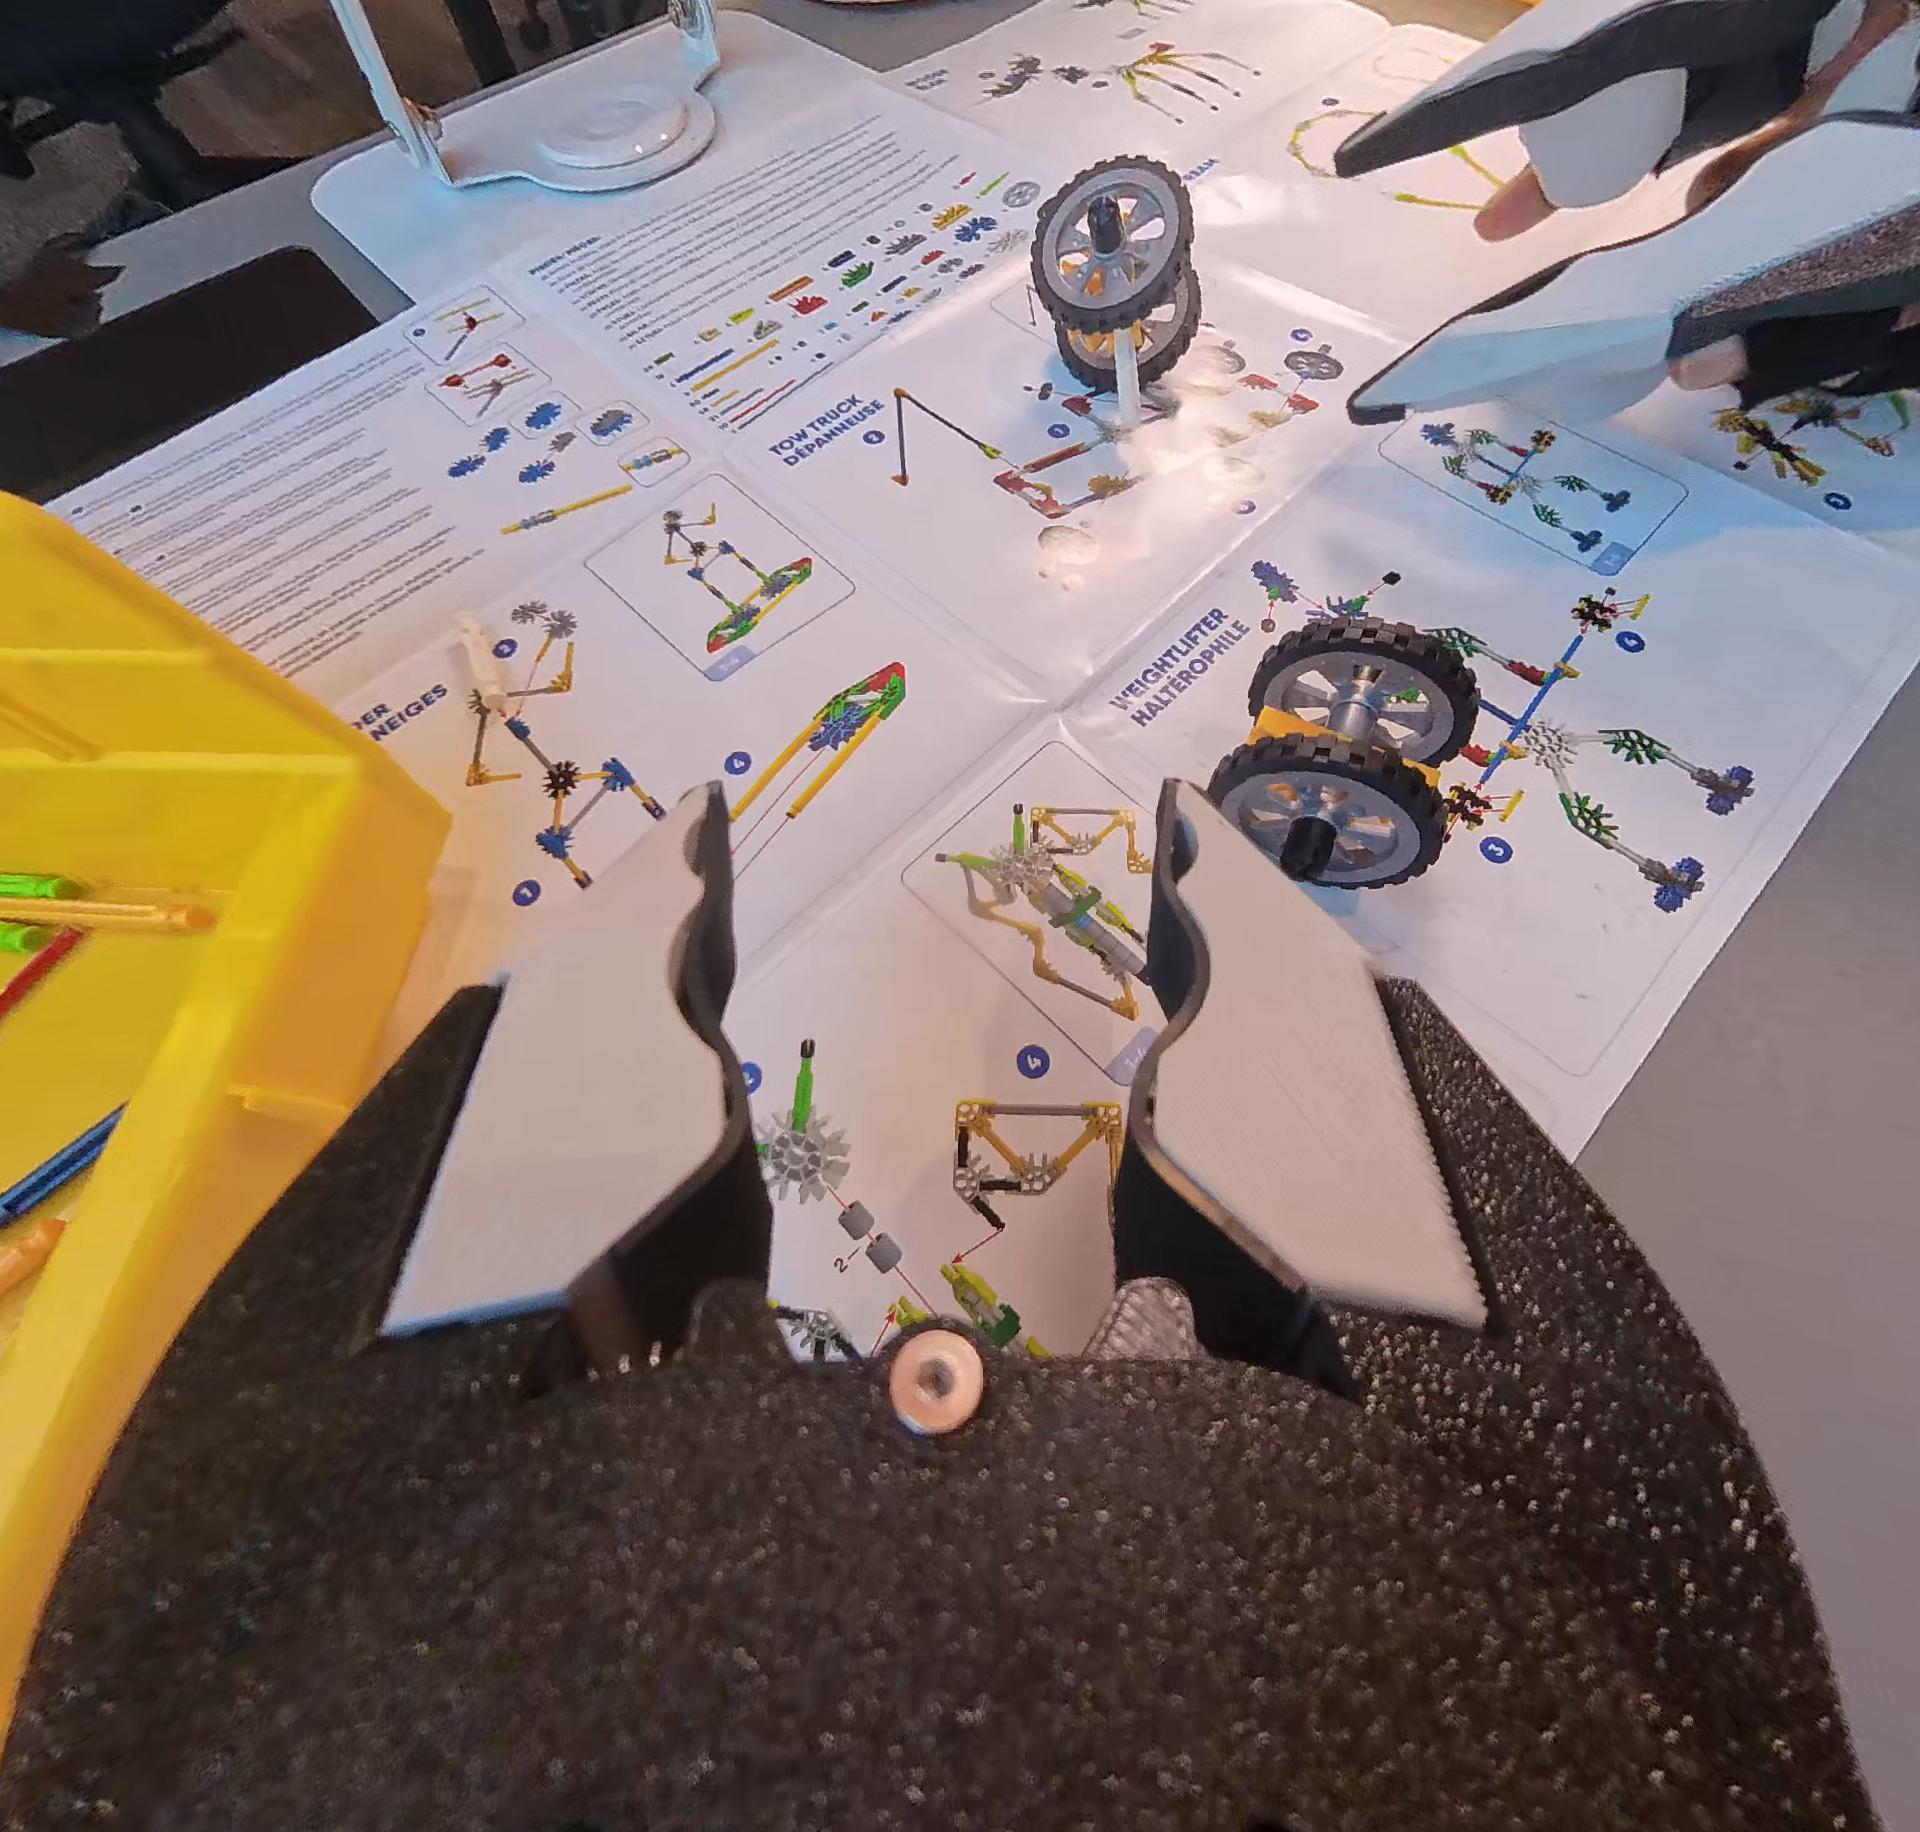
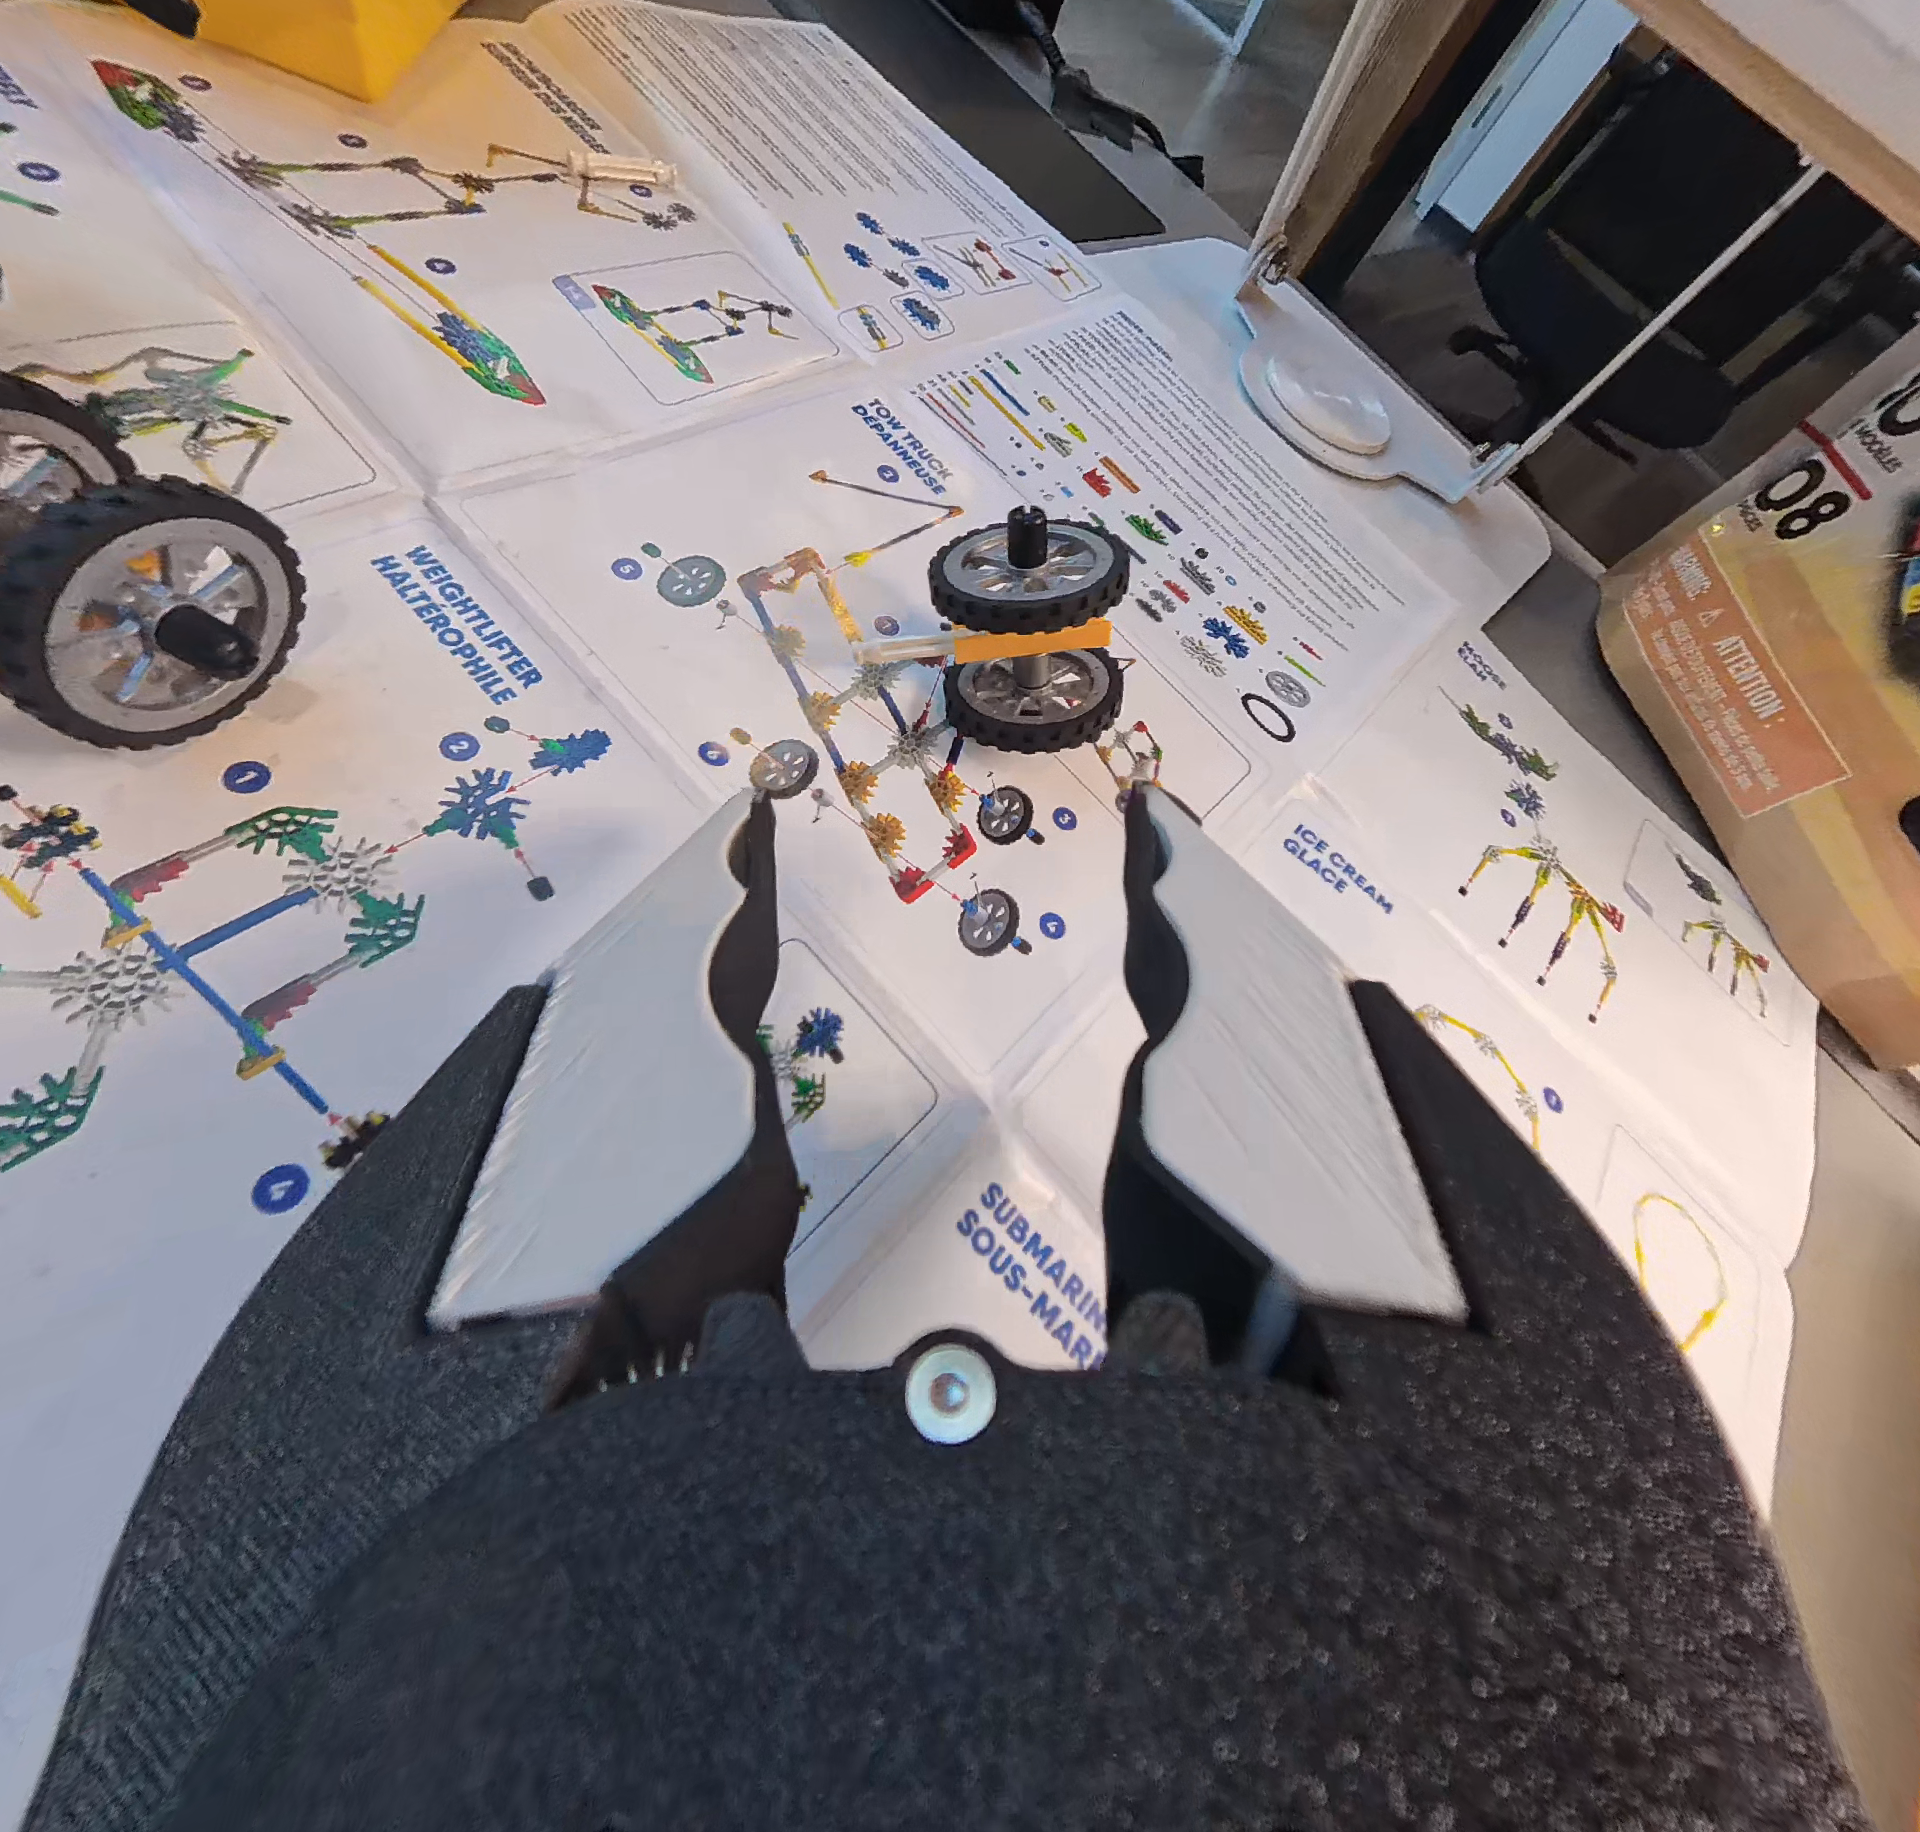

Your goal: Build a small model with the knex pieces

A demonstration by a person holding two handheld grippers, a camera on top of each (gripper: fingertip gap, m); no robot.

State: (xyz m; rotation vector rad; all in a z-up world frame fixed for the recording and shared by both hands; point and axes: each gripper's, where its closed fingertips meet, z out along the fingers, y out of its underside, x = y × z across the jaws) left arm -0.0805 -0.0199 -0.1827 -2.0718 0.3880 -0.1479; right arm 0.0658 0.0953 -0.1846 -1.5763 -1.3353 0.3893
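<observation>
A large printed instruction sheet (image 1: 935,556) covers the table. Two wheel pairs lie on it, each with black tyres, grey hubs and a yellow-orange connector on an axle. One pair (image 1: 1345,748) lies just right of my left gripper (image 1: 940,806), which is open and empty above the sheet. The other pair (image 2: 1027,624) stands on end with a white rod sticking out, a little beyond my right gripper (image 2: 945,806), which is open and empty. The right gripper also shows at the top right of the left wrist view (image 1: 1361,281). The nearer pair shows at the left of the right wrist view (image 2: 145,608).
A yellow parts bin (image 1: 177,847) with coloured rods stands at the left. A white lamp base (image 1: 613,130) sits at the far edge, a brown box (image 2: 1766,743) at the right. A loose white rod (image 1: 480,662) lies on the sheet.
</observation>
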